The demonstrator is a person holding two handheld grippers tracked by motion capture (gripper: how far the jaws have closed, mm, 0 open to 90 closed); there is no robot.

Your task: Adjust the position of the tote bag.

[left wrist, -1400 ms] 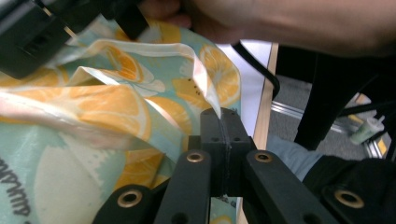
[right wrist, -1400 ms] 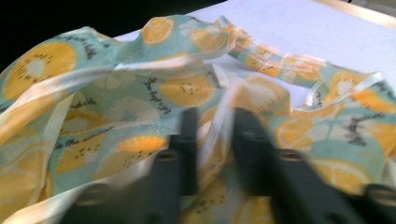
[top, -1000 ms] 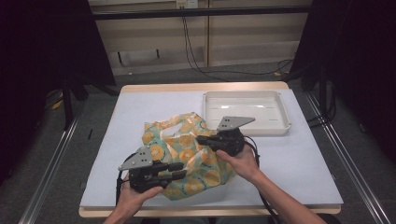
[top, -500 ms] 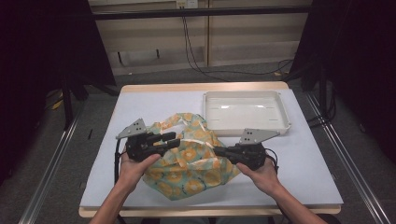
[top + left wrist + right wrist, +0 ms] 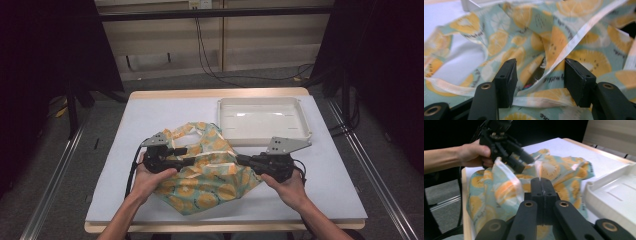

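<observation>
A teal cloth bag printed with orange fruit slices lies crumpled on the white table. My left gripper reaches into the bag's left side. In the left gripper view its jaws stand apart with a pale hem of the bag loose between them; they have just been opening. My right gripper comes in from the bag's right side. In the right gripper view the right gripper is shut on a thin fold of the bag, and the left gripper shows beyond.
A white shallow tray stands at the table's back right, just behind my right hand; its rim is close on the right in the right gripper view. Cables trail from both grippers toward the front edge. Dark floor and rails flank the table.
My left hand went from the bag's near corner to its far left side, and its jaws widened. My right hand drew rightward and nearer, still pinching cloth. The bag is now stretched between them.
</observation>
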